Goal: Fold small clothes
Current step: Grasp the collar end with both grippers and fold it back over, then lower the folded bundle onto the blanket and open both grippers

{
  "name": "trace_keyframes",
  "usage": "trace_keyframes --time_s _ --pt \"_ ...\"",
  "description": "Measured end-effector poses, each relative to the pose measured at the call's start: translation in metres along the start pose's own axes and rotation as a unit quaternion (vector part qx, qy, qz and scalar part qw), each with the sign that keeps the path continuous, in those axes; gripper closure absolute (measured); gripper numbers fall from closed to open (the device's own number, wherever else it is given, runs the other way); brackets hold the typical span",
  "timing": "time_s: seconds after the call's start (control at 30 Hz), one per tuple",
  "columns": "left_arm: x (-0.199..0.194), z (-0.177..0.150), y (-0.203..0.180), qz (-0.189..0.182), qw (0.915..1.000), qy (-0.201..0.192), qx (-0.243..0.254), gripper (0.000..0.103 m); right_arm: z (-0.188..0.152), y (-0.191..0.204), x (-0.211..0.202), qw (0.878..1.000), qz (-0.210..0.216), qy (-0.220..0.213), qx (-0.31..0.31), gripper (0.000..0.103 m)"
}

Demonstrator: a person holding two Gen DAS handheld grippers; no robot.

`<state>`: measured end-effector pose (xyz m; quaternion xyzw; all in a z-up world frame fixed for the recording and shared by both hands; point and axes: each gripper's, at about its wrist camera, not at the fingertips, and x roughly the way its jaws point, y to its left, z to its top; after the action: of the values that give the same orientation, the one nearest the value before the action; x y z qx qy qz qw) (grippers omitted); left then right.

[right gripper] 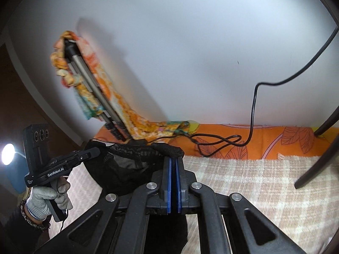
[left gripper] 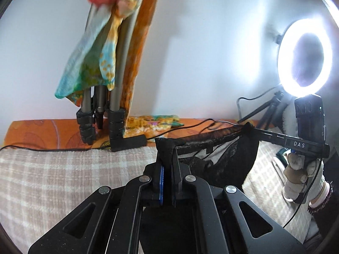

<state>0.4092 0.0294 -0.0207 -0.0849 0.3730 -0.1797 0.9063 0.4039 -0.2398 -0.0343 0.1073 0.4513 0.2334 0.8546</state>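
Observation:
A small black lacy garment (left gripper: 224,158) hangs stretched in the air between my two grippers, above the checked blanket (left gripper: 63,169). My left gripper (left gripper: 167,146) is shut on one top corner of it. My right gripper (right gripper: 174,158) is shut on the other top corner; the garment (right gripper: 127,169) sags to its left there. In the left wrist view the right gripper (left gripper: 252,128) pinches the far corner. In the right wrist view the left gripper (right gripper: 93,151) holds the far corner.
A folded tripod (left gripper: 101,110) draped with colourful cloth leans on the white wall, on an orange sheet (right gripper: 275,141). A lit ring light (left gripper: 305,57) stands at right. Black cables (right gripper: 220,141) lie along the sheet. A dark stand leg (right gripper: 313,165) crosses the right side.

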Motion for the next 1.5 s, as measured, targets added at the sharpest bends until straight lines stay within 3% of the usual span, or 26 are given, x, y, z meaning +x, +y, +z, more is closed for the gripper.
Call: trace_keyframes --time_s 0.43,0.67,0.87,1.17,1.27,1.4,1.5 --pt "-0.086 -0.058 -0.049 -0.016 0.9996 -0.014 0.018 0.1 -0.056 0.065 -0.079 0.999 0.006 -0.006 -0.046 0.102" --pt "-0.12 -0.126 -0.072 -0.026 0.9991 0.0 0.032 0.1 -0.122 0.095 -0.114 0.998 0.019 0.001 -0.055 0.102" --pt "-0.127 -0.174 -0.071 -0.022 0.9993 0.024 0.02 0.1 -0.186 0.103 -0.117 0.998 0.016 0.026 -0.055 0.102" --pt "-0.145 -0.209 -0.079 0.001 0.9955 0.03 0.089 0.099 -0.233 0.115 -0.122 0.993 -0.024 0.035 -0.115 0.102" --pt "-0.152 -0.221 -0.084 0.014 0.9903 0.045 0.13 0.09 -0.243 0.117 -0.127 0.987 -0.047 0.035 -0.148 0.101" --pt "-0.168 -0.238 -0.09 0.033 0.9808 0.066 0.181 0.089 -0.259 0.115 -0.138 0.978 -0.061 0.055 -0.189 0.097" --pt "-0.183 -0.242 -0.088 0.039 0.9801 0.066 0.183 0.089 -0.268 0.117 -0.15 0.973 -0.069 0.062 -0.211 0.094"
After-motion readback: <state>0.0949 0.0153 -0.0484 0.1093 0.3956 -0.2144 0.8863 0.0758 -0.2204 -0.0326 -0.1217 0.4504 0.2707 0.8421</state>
